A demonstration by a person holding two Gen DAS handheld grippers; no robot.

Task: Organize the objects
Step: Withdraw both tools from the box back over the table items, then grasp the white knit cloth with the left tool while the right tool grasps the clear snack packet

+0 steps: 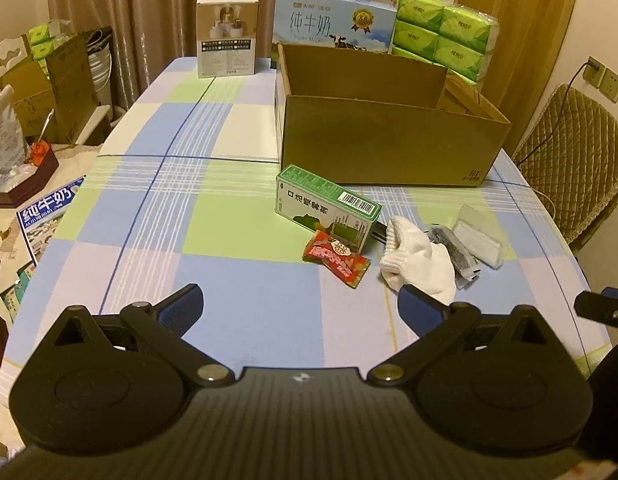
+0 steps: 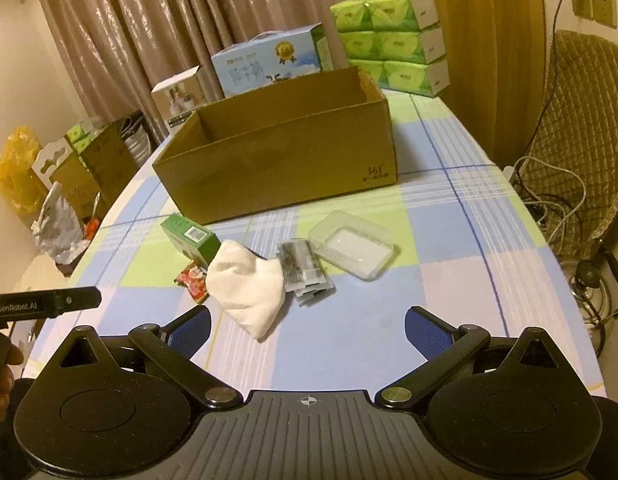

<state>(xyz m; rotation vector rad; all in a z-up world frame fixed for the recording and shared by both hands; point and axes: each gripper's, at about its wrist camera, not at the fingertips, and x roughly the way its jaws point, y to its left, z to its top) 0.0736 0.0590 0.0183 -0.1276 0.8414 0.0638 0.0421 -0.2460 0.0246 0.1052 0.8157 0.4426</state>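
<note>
The loose things lie in a small cluster on the counter, just in front of the open cardboard box [image 2: 277,152], which suggests they are set out to be picked up one by one and dropped inside. The green carton [image 1: 325,208] lies on its side closest to the box's front wall; a red snack packet [image 1: 336,258] touches its near corner. Beside them a white sock [image 2: 249,284] lies crumpled, overlapping a grey sachet [image 2: 303,270], and a clear plastic lid-like tray [image 2: 353,244] sits just beyond that, toward the counter's right edge.

The box's mouth faces up and nothing can be seen in it, so the sorting looks unstarted.

The left gripper [image 1: 299,306] hovers over the counter's near edge with its jaws spread wide and nothing between them, aimed roughly toward the packet and sock. The right gripper [image 2: 307,326] is likewise wide apart and empty, pointing at the sock and sachet.

Milk carton [image 1: 333,20], tissue packs [image 2: 393,46] and a white product box [image 1: 227,36] stand along the far edge, behind the box, seemingly out of play.
</note>
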